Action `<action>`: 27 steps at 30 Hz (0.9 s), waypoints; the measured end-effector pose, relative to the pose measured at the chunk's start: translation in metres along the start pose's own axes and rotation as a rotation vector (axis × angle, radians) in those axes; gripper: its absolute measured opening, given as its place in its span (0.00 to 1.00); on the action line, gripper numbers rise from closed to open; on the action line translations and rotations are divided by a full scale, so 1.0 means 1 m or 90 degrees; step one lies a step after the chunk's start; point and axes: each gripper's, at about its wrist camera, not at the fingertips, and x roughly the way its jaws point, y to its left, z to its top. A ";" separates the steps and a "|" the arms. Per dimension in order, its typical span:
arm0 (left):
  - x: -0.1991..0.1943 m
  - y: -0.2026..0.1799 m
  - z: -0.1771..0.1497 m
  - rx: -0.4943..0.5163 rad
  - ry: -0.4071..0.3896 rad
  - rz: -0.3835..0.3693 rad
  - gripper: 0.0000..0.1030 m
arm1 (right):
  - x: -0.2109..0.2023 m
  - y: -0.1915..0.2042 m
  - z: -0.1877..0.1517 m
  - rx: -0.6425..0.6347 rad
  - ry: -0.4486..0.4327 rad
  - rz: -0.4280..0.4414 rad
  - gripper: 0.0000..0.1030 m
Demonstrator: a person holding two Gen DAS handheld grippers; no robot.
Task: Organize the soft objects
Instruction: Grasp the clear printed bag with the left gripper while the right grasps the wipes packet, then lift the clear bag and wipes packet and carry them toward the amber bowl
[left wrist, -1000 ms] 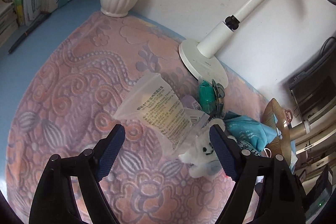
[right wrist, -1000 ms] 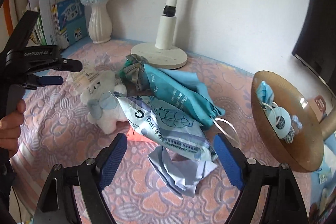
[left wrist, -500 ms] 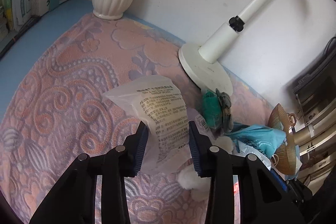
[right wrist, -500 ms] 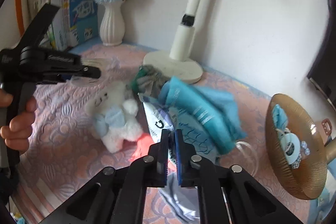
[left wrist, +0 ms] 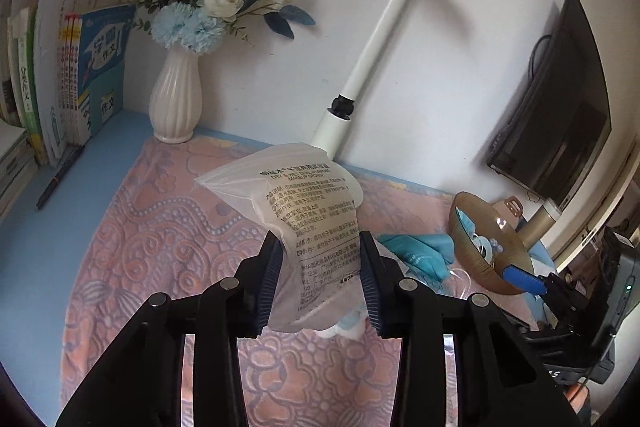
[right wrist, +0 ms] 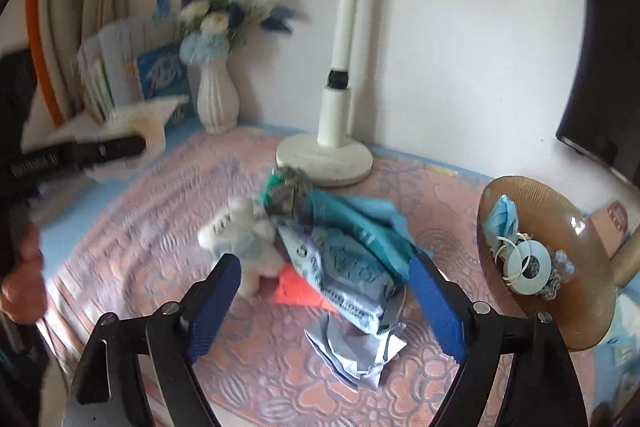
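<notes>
My left gripper point(left wrist: 320, 283) is shut on a translucent plastic pouch with printed text point(left wrist: 304, 211) and holds it up above the pink patterned mat point(left wrist: 152, 247). The pouch also shows blurred in the right wrist view point(right wrist: 140, 123). My right gripper point(right wrist: 326, 299) is open and empty above a pile: a white plush toy point(right wrist: 240, 239), a blue-grey printed packet point(right wrist: 344, 271), a teal cloth pouch point(right wrist: 352, 219), an orange piece point(right wrist: 296, 291) and a crumpled grey wrapper point(right wrist: 356, 351).
A white vase of blue flowers point(left wrist: 176, 95) and books point(left wrist: 68, 75) stand at the back left. A white lamp base point(right wrist: 324, 159) stands behind the pile. A brown dish with small items point(right wrist: 544, 267) is at the right. A pen point(left wrist: 56, 179) lies on the blue desk.
My left gripper closed on the pouch and lifted it off the mat. My right gripper closed briefly on the pile, then opened again and pulled back.
</notes>
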 end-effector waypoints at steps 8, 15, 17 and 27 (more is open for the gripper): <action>0.012 -0.014 -0.021 0.061 0.032 0.000 0.34 | 0.086 0.021 -0.011 -0.075 0.125 -0.047 0.48; 0.026 -0.011 -0.027 0.079 0.053 -0.003 0.34 | 0.085 0.001 0.004 -0.019 0.085 -0.018 0.18; 0.029 -0.009 -0.028 0.077 0.057 -0.006 0.34 | 0.068 -0.008 0.009 0.017 0.047 0.016 0.16; 0.005 -0.030 -0.038 0.102 0.053 -0.042 0.34 | -0.034 -0.038 0.002 0.195 -0.061 0.204 0.16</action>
